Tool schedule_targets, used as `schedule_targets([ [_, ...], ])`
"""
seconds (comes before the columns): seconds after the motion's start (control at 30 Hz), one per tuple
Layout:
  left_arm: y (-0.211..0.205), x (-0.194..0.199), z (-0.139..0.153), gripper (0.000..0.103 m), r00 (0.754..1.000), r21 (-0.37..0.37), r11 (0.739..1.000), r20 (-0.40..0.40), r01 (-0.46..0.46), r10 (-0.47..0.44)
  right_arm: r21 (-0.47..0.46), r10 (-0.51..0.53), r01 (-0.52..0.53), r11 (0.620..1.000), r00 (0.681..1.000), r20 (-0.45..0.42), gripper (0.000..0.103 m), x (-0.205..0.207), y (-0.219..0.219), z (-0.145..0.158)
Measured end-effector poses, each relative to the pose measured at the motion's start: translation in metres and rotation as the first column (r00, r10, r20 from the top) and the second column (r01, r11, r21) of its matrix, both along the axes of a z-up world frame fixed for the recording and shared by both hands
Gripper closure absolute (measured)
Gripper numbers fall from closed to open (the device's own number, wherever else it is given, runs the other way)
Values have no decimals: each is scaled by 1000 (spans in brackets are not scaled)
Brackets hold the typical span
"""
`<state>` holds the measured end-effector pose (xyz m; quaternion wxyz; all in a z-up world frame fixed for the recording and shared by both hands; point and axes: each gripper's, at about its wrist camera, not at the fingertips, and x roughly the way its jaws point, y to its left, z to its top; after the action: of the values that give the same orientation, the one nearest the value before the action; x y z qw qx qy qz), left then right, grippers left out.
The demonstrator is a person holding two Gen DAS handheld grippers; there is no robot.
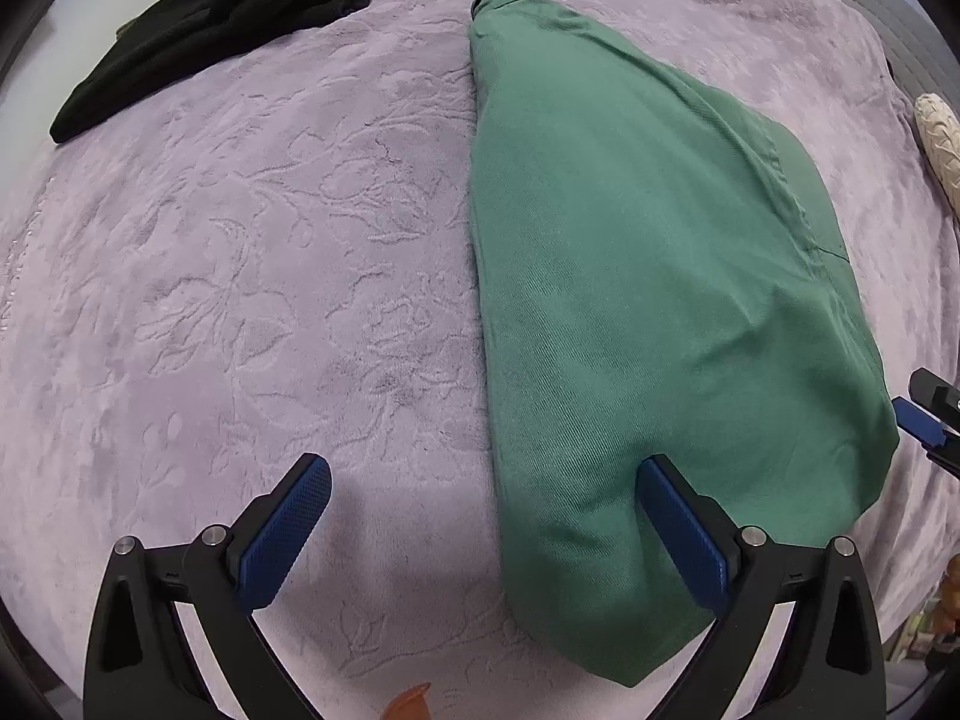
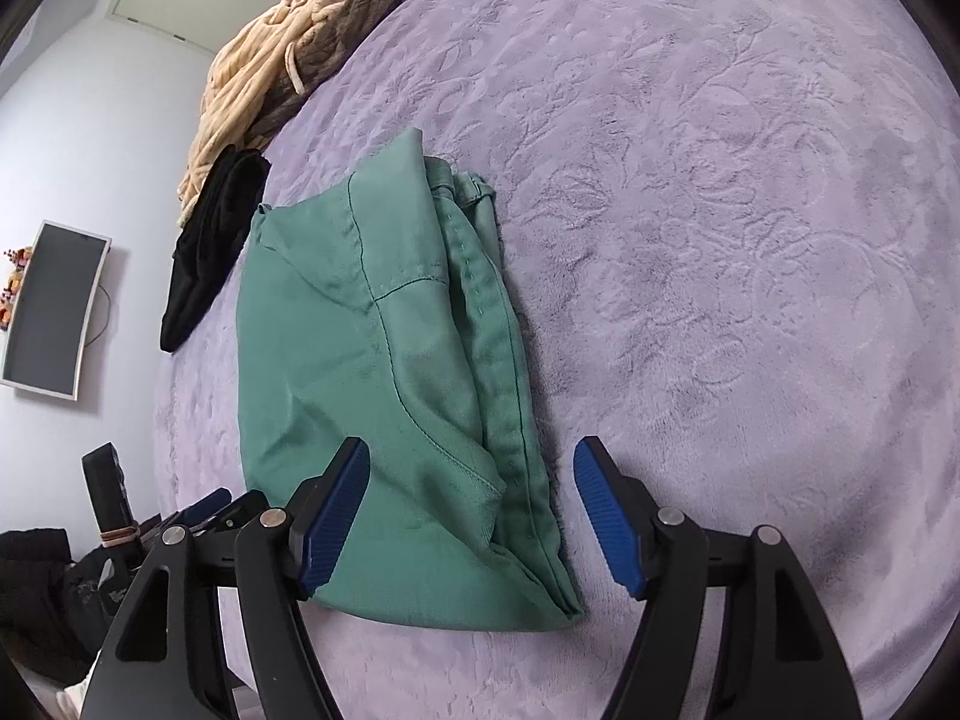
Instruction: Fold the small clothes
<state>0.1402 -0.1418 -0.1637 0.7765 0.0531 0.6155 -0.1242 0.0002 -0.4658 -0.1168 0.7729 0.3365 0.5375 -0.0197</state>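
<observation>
A green garment [image 1: 648, 300] lies folded lengthwise on the purple bedspread [image 1: 240, 270]. It also shows in the right wrist view [image 2: 384, 372], with seams and several layers along its right edge. My left gripper [image 1: 483, 480] is open over the garment's near left edge, its right finger above the cloth. My right gripper [image 2: 471, 468] is open and straddles the garment's near end, holding nothing. The right gripper's blue fingertip [image 1: 918, 420] shows at the far right of the left wrist view. The left gripper [image 2: 204, 516] shows low at the left of the right wrist view.
A black garment [image 1: 228, 18] lies at the far left, seen also in the right wrist view [image 2: 210, 240]. A beige fleece garment [image 2: 270, 72] lies beyond it. A cream item [image 1: 942, 138] sits at the right edge. A monitor [image 2: 54, 306] hangs on the wall.
</observation>
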Motion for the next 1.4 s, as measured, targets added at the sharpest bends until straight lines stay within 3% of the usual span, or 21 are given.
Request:
schedule_targets([
  [0.17,3,19,2,1,1000,-26,1000,15,15,-15,9,36,-36,999,999,4,29,19,-3,-4],
  [0.43,16,47,-8,1,996,-223,973,-75,-59,43,121,70,-69,990,998,-4,29,47,-13,-33],
  [0.6,7,51,-29,1,990,-306,950,-141,-63,20,228,66,-58,972,997,-30,29,58,-19,-58],
  [0.77,-21,50,-41,1,987,-309,951,-153,-8,-41,273,83,-72,959,996,-30,21,71,-14,-70],
  [0.9,-38,38,-44,1,985,-297,953,-143,54,-101,314,149,-157,936,988,48,18,82,1,-60],
  [0.97,-45,35,-46,1,986,-265,962,-127,71,-108,296,177,-183,937,983,48,18,86,5,-61],
  [1.13,-48,36,-50,1,985,-282,958,-136,62,-103,342,142,-142,929,990,23,18,88,-2,-82],
  [1.37,-52,35,-52,1,986,-257,964,-132,63,-99,346,113,-110,932,994,11,18,95,2,-88],
  [1.4,-53,35,-52,1,986,-255,965,-131,62,-98,340,113,-108,934,994,7,28,95,3,-87],
])
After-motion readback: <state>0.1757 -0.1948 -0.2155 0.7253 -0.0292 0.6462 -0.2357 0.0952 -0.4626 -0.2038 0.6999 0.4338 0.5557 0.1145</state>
